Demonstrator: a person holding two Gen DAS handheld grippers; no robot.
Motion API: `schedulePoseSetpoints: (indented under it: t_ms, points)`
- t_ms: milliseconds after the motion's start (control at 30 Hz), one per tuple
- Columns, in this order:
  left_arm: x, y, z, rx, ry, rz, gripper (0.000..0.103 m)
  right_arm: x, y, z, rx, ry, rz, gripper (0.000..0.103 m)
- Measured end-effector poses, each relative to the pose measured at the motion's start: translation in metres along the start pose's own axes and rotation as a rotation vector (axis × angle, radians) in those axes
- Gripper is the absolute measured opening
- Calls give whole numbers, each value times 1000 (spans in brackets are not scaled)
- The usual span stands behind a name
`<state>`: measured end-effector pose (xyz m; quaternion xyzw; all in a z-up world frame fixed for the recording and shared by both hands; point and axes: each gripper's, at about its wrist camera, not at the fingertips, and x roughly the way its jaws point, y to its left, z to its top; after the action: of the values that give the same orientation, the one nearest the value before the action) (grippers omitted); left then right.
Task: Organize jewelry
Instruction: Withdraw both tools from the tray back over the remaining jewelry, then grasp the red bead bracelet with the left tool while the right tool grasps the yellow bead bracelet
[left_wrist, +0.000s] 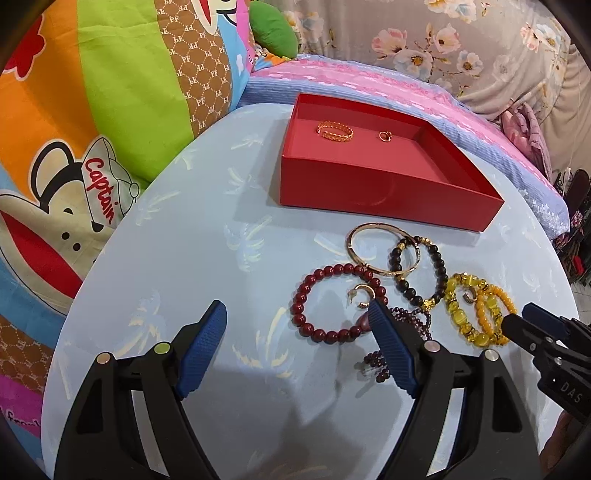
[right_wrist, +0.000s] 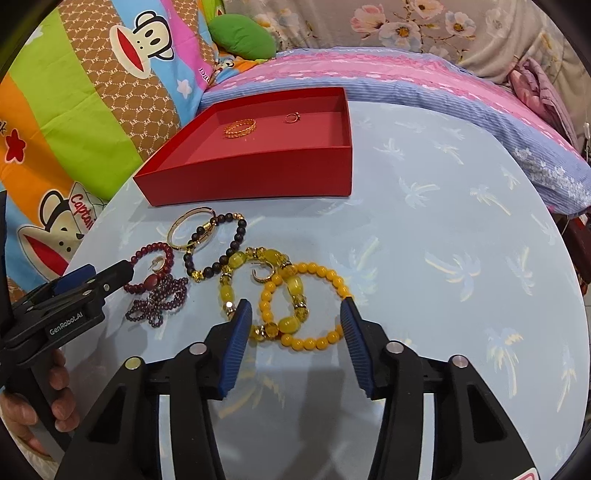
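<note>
On the round pale-blue surface (left_wrist: 207, 229), printed with palm trees, a shallow red box (left_wrist: 373, 192) sits toward the far side. Inside it lie a gold chain-pattern ring (left_wrist: 335, 131) and a smaller ring (left_wrist: 386, 136), apart from each other.

Nearer the cameras, just in front of the box, the loose jewelry is bunched together. A thin gold bangle (left_wrist: 382, 251) overlaps a black bead bracelet (left_wrist: 417, 271). To the left lies a dark red bead bracelet (left_wrist: 325, 304) with a small gold hoop earring (left_wrist: 364, 295) inside its ring, and a tangle of tiny garnet-coloured beads (right_wrist: 159, 299) beside it. To the right, a chunky yellow bead bracelet (right_wrist: 266, 291) crosses an orange-yellow bead bracelet (right_wrist: 314, 306), with a second hoop earring (right_wrist: 264, 275) lying among them.

The left gripper (left_wrist: 297, 314) hangs over the red bracelet with its jaws wide apart, gripping nothing; its right finger (left_wrist: 391, 347) covers part of the garnet beads. The right gripper (right_wrist: 295, 314) has its jaws partly open around the near parts of the two yellow bracelets, the pads not pressing on them. A hand (right_wrist: 55, 398) grips the left tool's handle.
</note>
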<state>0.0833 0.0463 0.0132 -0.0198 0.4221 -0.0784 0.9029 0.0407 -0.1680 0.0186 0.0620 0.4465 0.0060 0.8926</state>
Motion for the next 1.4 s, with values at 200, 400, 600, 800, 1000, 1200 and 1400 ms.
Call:
schedulePoseSetpoints:
  t_ms: [200,400,600,800,1000,1200,1400]
  points:
    - [6,2,-1,-7,16,-10,72,10,1,6,-3,9,-3,30]
    - [11,3,-1,-3,25,-8,67,23,1,6,-2,28,-5,20]
    - [18,2,1,19,26,4,61,26,-1,6,0,16,-10,10]
    - [23,-3,5,42,19,-5,48,25,-1,6,1,13,-13,9]
    - [23,-5,5,51,23,-29,11,22,-4,6,18,14,0,9]
    - [20,-3,7,34,44,-64,8,12,-4,8,25,-2,15,9]
    - [4,-4,11,34,37,-101,7,-6,-2,17,22,-34,36,9]
